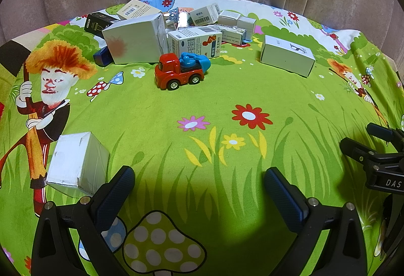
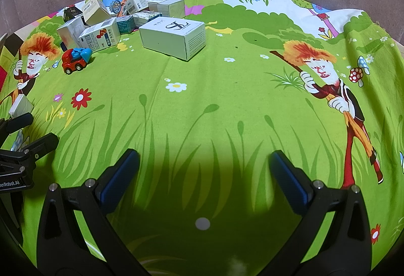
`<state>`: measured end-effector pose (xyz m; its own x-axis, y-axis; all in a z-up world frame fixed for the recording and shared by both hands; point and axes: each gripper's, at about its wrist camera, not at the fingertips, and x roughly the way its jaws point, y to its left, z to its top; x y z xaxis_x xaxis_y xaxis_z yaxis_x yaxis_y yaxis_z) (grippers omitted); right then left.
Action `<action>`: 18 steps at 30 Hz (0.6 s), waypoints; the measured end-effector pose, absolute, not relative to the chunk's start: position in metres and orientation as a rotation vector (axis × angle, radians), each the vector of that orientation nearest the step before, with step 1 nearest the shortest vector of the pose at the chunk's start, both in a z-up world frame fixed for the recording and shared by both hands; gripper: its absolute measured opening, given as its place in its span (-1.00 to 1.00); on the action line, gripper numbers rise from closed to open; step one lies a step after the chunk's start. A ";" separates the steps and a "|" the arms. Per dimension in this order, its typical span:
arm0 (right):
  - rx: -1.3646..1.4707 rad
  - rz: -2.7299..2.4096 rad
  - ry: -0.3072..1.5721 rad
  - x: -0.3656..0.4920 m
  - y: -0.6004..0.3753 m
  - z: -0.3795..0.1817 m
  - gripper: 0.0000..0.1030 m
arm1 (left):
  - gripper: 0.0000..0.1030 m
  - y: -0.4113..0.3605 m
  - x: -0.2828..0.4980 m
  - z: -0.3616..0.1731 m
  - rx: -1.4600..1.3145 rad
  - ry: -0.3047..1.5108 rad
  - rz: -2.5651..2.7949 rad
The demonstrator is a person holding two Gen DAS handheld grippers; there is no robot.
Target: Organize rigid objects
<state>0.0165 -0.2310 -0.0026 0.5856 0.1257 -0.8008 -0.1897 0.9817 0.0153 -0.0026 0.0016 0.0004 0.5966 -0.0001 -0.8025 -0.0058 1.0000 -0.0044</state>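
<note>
While empty (spread), left claw (image 1: 199,182) flanks white box (image 1: 78,162).

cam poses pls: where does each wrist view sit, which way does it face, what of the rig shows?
Left wrist: low over the green cartoon-print cloth, facing the curtain; open left hand-held gripper below, right hand-held gripper at right edge.
Right wrist: same height and heading, further right; open right hand-held gripper below, left hand-held gripper at left edge.
Shared: red toy truck with blue drum, white logo carton, box pile.
</note>
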 end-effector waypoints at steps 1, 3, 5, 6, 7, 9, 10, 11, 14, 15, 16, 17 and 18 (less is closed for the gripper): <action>-0.074 0.185 0.928 0.017 -0.231 -0.003 1.00 | 1.00 0.002 -0.003 0.000 -0.007 0.932 0.003; -0.074 0.185 0.925 0.017 -0.231 -0.003 1.00 | 1.00 0.002 -0.003 0.000 -0.007 0.931 0.003; -0.074 0.183 0.926 0.017 -0.231 -0.003 1.00 | 1.00 0.002 -0.003 0.000 -0.008 0.932 0.006; -0.075 0.183 0.926 0.016 -0.231 -0.003 1.00 | 1.00 0.001 -0.001 0.000 -0.010 0.932 0.010; -0.074 0.183 0.926 0.016 -0.231 -0.003 1.00 | 1.00 0.001 -0.002 0.000 -0.011 0.932 0.013; -0.074 0.182 0.925 0.017 -0.231 -0.003 1.00 | 1.00 0.001 -0.002 0.000 -0.012 0.932 0.014; -0.075 0.182 0.928 0.017 -0.231 -0.002 1.00 | 1.00 0.001 -0.002 0.000 -0.013 0.932 0.013; -0.076 0.184 0.926 0.016 -0.231 -0.003 1.00 | 1.00 0.001 -0.002 0.000 -0.012 0.932 0.013; -0.074 0.183 0.926 0.016 -0.231 -0.003 1.00 | 1.00 0.001 0.000 0.000 -0.011 0.940 0.010; -0.072 0.183 0.926 0.016 -0.231 -0.003 1.00 | 1.00 0.001 0.001 0.001 -0.010 0.950 0.007; -0.074 0.183 0.925 0.016 -0.231 -0.003 1.00 | 1.00 0.002 0.003 0.001 -0.008 0.966 0.001; -0.074 0.183 0.926 0.016 -0.231 -0.003 1.00 | 1.00 0.002 0.003 0.002 -0.006 0.987 -0.004; -0.075 0.182 0.926 0.016 -0.231 -0.003 1.00 | 1.00 0.002 0.002 0.002 -0.006 1.011 -0.007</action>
